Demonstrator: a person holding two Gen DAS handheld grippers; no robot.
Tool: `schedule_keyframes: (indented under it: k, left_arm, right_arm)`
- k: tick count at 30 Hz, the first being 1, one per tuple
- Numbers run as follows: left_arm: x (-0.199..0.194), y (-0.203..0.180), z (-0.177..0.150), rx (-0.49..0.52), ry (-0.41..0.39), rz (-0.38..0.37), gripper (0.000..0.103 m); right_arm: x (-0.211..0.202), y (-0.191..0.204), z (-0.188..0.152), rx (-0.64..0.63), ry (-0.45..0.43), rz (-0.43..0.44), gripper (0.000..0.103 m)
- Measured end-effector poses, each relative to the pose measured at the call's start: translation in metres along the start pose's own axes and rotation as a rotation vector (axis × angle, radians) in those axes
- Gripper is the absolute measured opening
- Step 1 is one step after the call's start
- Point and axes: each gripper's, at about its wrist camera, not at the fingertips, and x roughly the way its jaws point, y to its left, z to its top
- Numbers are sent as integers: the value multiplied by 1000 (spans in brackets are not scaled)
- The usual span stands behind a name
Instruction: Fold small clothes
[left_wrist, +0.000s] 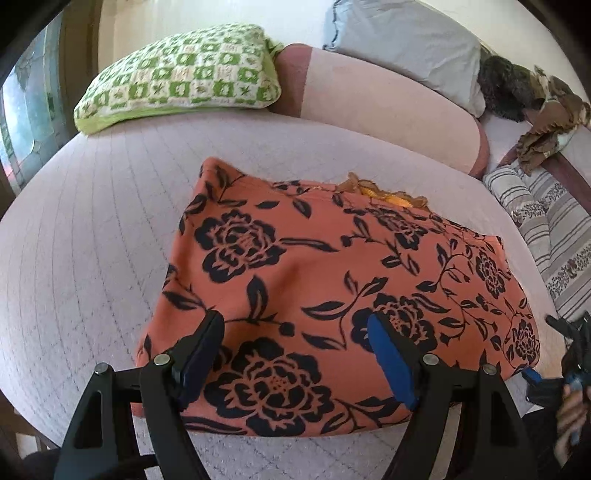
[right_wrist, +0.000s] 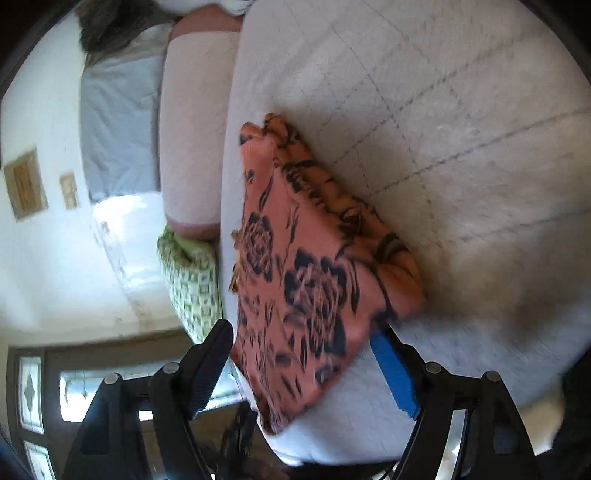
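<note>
Left gripper (left_wrist: 295, 354) jaws stood open over the near edge of the floral garment (left_wrist: 332, 288) on the bed (left_wrist: 92, 240); right gripper (right_wrist: 303, 365) open, empty. I judged it soft, light; take corners.

Orange-red garment (left_wrist: 332, 280) with a black floral print (large roses, leaves, vines) is seen lying on the pale quilted bed cover (left_wrist: 92, 229), folded into a roughly rectangular stack. Top layer is laid mostly flat, with a soft ridge across the middle. A ruffled yellow-orange trim (left_wrist: 388, 195) is exposed at the far edge. In the right wrist view, bunched lower layers (right_wrist: 354, 210) are seen stacked under the top panel along one side. The near edge is placed close to the bed's edge.
</note>
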Motion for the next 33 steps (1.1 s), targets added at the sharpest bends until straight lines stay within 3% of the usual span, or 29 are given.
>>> schedule_keyframes:
  k: [2,3,4,6,8,11,13,14,15,17,18,19,21,23,26,30,32,33]
  left_arm:
    - [0,-1,1,9,-4,4,80]
    - [0,0,2,8,-7,6,80]
    - [2,0,2,5,-6,10,80]
    - [7,1,4,-6,3,14,80]
    - [10,1,6,-12,4,13,80]
    - [18,-3,7,14,4,23,80]
    - [29,-4,8,20,37,34,80]
    - [32,-5,9,20,48,37,80]
    - [32,-5,11,20,42,35,80]
    - [32,-5,16,20,23,30,80]
    - [32,-5,18,23,19,30,80]
    - [33,-4,21,22,14,31,80]
    - [36,-4,24,20,17,27,80]
    - [40,-3,25,17,24,25,80]
    - [46,-4,24,27,29,23,80]
    - [51,-2,22,36,38,26,80]
    - [53,0,21,37,41,30,80]
    - [54,1,21,36,41,31,80]
  right_arm:
    - [-3,-2,4,17,-67,-3,65]
    - [-5,3,5,-8,-101,-45,39]
    - [-4,9,6,-55,-111,-88,20]
    - [-1,18,5,-114,-96,-129,15]
    - [-8,37,-4,-253,-132,-199,12]
    - [-19,52,-20,-421,-196,-304,12]
    - [-4,24,-14,-389,-97,-395,15]
    - [-6,17,-11,-349,-92,-355,15]
    - [-12,19,-7,-335,-92,-332,21]
    - [-26,36,-5,-375,-105,-333,40]
    - [-35,46,-3,-411,-126,-325,66]
    - [-40,56,0,-439,-152,-335,79]
    - [-48,72,10,-495,-192,-332,79]
    - [-41,86,25,-530,-170,-335,79]
    - [-11,98,59,-545,-71,-310,79]
    - [42,105,99,-593,-23,-331,79]
    - [70,102,112,-588,58,-347,75]
    - [77,102,116,-598,58,-359,69]
